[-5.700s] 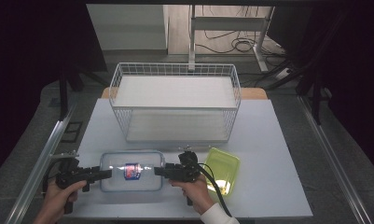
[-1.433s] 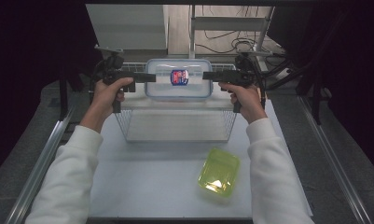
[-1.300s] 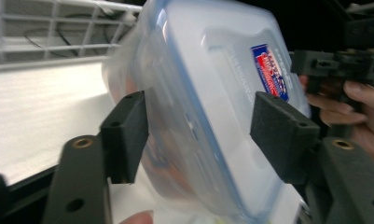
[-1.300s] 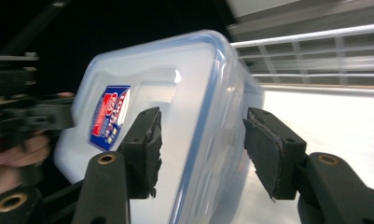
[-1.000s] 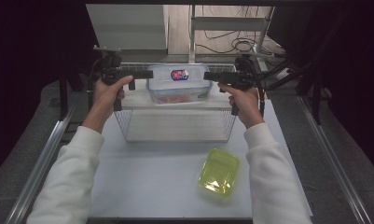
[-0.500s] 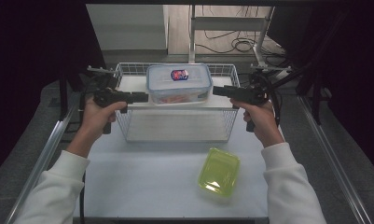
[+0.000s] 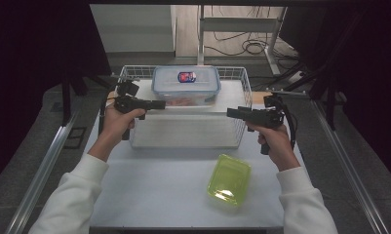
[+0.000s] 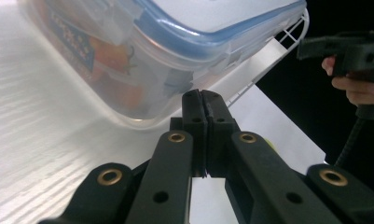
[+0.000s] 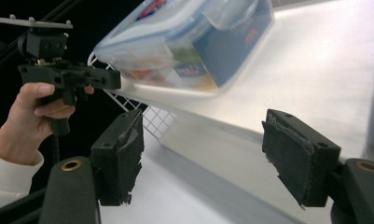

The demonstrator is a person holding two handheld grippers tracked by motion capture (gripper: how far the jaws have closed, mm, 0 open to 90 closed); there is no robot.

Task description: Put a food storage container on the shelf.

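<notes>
Clear plastic box with a blue-rimmed lid sits inside the wire basket, on its white floor toward the far side, between your two grippers and touched by neither. Your left gripper points in at the box's left side; its jaws are pressed together with nothing between them, their tips just short of the box's lower corner in the left gripper view. Your right gripper points in from the other side, well clear of the box; its jaws stand spread and have just been opening, empty. Green lid lies on the table below your right gripper, nearer you.
</notes>
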